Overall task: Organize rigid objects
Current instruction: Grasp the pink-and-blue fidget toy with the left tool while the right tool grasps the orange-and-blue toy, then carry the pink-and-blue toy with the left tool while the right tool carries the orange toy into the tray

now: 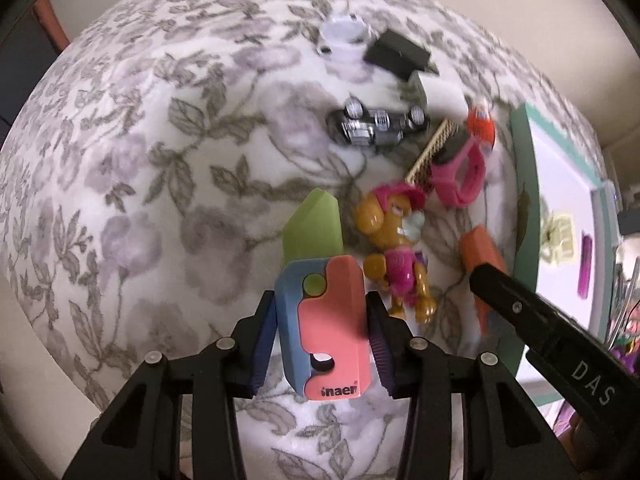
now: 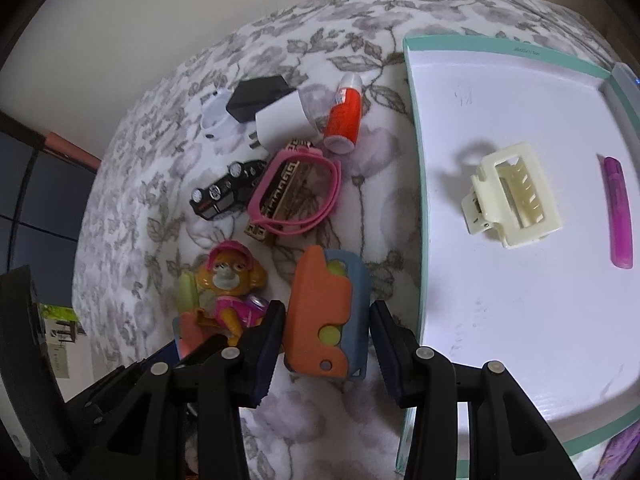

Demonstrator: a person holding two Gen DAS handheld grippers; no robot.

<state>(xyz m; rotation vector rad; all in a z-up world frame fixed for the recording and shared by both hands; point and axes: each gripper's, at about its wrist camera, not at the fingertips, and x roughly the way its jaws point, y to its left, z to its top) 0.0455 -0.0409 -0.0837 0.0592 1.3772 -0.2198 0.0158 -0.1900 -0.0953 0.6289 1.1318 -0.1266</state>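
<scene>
My left gripper (image 1: pixel 322 312) is shut on a pink-and-blue toy knife (image 1: pixel 326 328) with a green blade, held above the floral cloth. My right gripper (image 2: pixel 326 332) is open, its fingers on either side of an orange-and-blue toy knife (image 2: pixel 326 312) that lies on the cloth; that knife also shows in the left wrist view (image 1: pixel 478 256). A dog figure (image 1: pixel 398 248) (image 2: pixel 232 284) lies between the two knives. The white tray with a teal rim (image 2: pixel 416 160) (image 1: pixel 524 184) holds a cream hair clip (image 2: pixel 512 196) and a purple stick (image 2: pixel 618 212).
On the cloth lie pink glasses (image 2: pixel 296 192) over a patterned card, a black toy car (image 2: pixel 224 196) (image 1: pixel 376 124), an orange-and-white tube (image 2: pixel 344 116), a white charger (image 2: pixel 280 120), a black box (image 2: pixel 260 94) (image 1: pixel 396 54) and a white round thing (image 1: pixel 342 32).
</scene>
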